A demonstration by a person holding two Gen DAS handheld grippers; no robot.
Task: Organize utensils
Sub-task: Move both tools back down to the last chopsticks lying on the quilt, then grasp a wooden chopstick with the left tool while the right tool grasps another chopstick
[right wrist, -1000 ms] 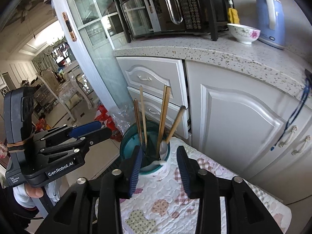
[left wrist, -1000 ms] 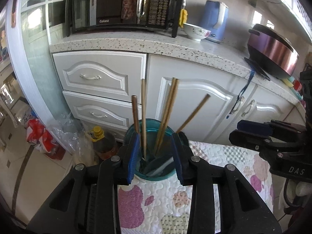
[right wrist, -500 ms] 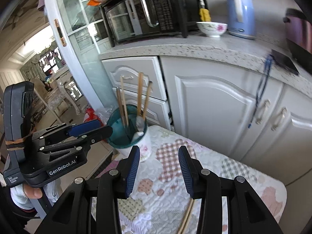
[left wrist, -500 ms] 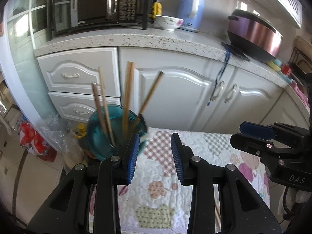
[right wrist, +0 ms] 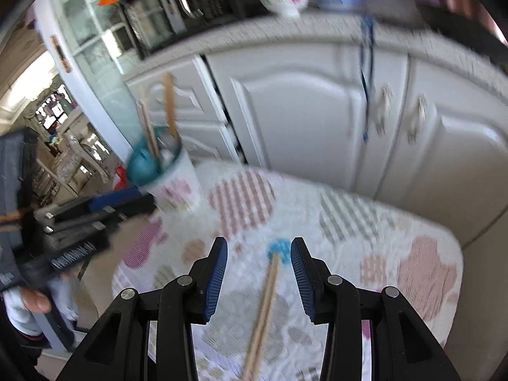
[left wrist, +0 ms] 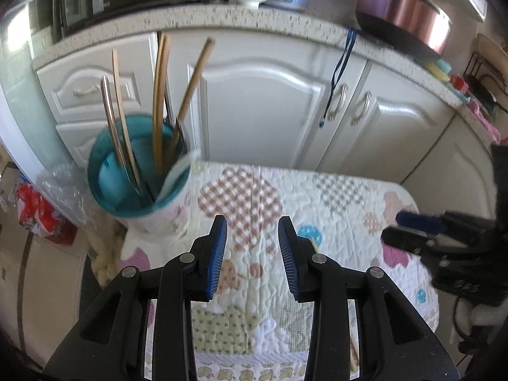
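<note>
A white floral cup with a teal inside (left wrist: 158,209) stands at the table's far left corner and holds several wooden chopsticks (left wrist: 158,95) and a spoon. It also shows, blurred, in the right wrist view (right wrist: 171,181). A pair of wooden chopsticks (right wrist: 265,304) lies on the quilted cloth (right wrist: 349,222), right below and between my right gripper's fingers. My right gripper (right wrist: 258,247) is open and empty. My left gripper (left wrist: 252,225) is open and empty over the cloth, to the right of the cup.
White cabinets (left wrist: 263,101) and a speckled counter (left wrist: 222,19) stand close behind the table, bearing a microwave, a bowl, a kettle and a rice cooker (left wrist: 403,9). The table's left edge drops to the floor, where bags (left wrist: 41,209) lie.
Both grippers have pulled back from the cup and swung right over the cloth. The chopsticks on the cloth have come into the right wrist view. Both stay open.
</note>
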